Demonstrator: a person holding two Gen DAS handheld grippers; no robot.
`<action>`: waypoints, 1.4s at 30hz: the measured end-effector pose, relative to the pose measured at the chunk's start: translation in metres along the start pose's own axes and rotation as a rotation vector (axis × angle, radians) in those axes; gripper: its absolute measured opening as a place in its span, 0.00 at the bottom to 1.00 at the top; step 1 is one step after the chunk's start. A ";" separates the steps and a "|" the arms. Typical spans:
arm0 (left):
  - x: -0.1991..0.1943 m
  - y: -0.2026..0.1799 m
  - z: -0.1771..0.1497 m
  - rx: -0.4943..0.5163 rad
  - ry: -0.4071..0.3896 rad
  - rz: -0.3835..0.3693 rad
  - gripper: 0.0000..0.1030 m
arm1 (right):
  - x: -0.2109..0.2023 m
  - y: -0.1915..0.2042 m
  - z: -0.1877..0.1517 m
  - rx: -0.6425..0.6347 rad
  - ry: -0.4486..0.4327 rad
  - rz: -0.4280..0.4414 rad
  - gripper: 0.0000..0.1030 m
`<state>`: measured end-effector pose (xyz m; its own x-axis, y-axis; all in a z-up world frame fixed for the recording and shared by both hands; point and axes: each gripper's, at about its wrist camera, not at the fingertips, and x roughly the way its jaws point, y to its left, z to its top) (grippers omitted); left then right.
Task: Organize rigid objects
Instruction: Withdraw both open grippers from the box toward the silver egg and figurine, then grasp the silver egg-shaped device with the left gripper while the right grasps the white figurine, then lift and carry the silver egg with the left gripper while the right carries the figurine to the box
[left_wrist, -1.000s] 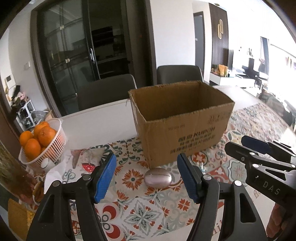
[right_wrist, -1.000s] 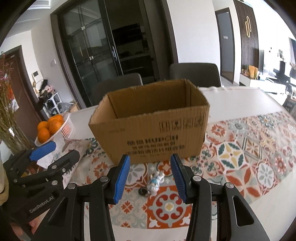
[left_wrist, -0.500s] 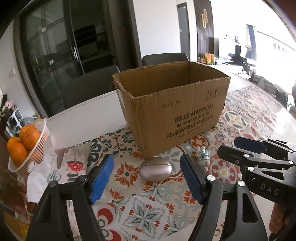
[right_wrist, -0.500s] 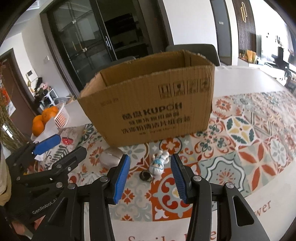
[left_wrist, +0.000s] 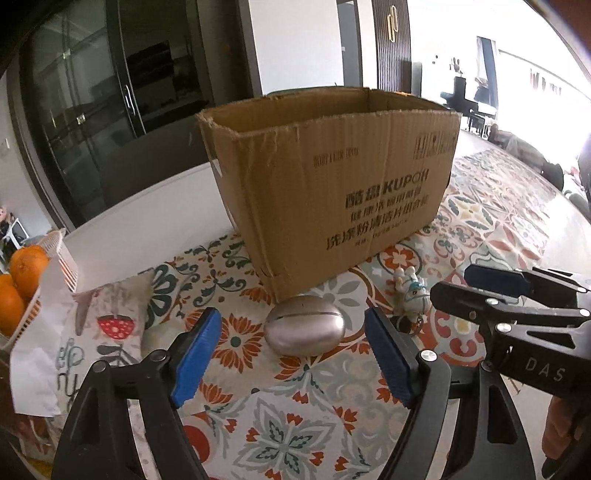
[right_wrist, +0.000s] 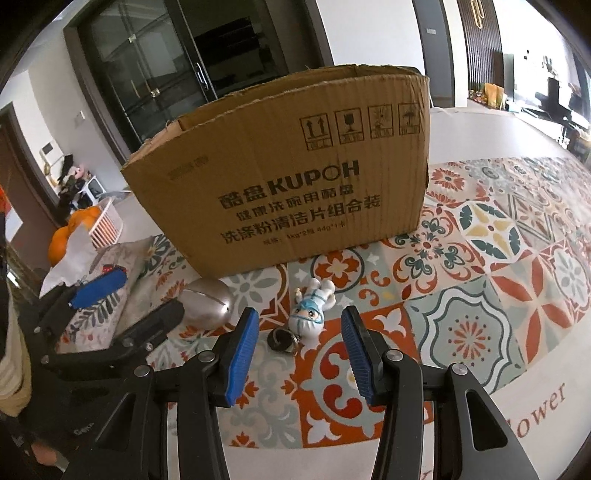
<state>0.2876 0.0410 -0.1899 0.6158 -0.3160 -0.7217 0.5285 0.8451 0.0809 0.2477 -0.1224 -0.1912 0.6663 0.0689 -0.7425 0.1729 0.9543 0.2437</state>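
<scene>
Both grippers lower, cardboard box (left_wrist: 332, 192) nearer.

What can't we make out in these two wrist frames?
- Inside of the cardboard box: both views sit too low, and its front wall hides the contents.
- Oranges: left wrist view cuts the basket at the frame edge, so no count.
- Key ring beside the figurine: too small to tell whether they are joined.
- Silver egg-shaped case: the left claw, opening, covers its near side in the right wrist view.

Both grippers, the left gripper (left_wrist: 293, 354) and the right gripper (right_wrist: 298, 354), are built of black plastic arms, silver screws and ribbed blue pads (left_wrist: 388, 360).
</scene>
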 end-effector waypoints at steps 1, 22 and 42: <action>0.003 0.000 -0.001 -0.001 0.005 -0.005 0.77 | 0.001 -0.001 0.000 0.001 -0.002 -0.004 0.46; 0.053 0.006 -0.010 -0.040 0.061 -0.054 0.77 | 0.041 -0.002 -0.008 0.065 0.023 0.000 0.46; 0.077 0.017 -0.011 -0.096 0.086 -0.074 0.63 | 0.064 0.004 -0.008 0.046 0.060 -0.015 0.28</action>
<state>0.3373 0.0363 -0.2518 0.5225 -0.3444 -0.7800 0.5095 0.8596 -0.0383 0.2852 -0.1118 -0.2425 0.6188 0.0735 -0.7821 0.2168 0.9410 0.2600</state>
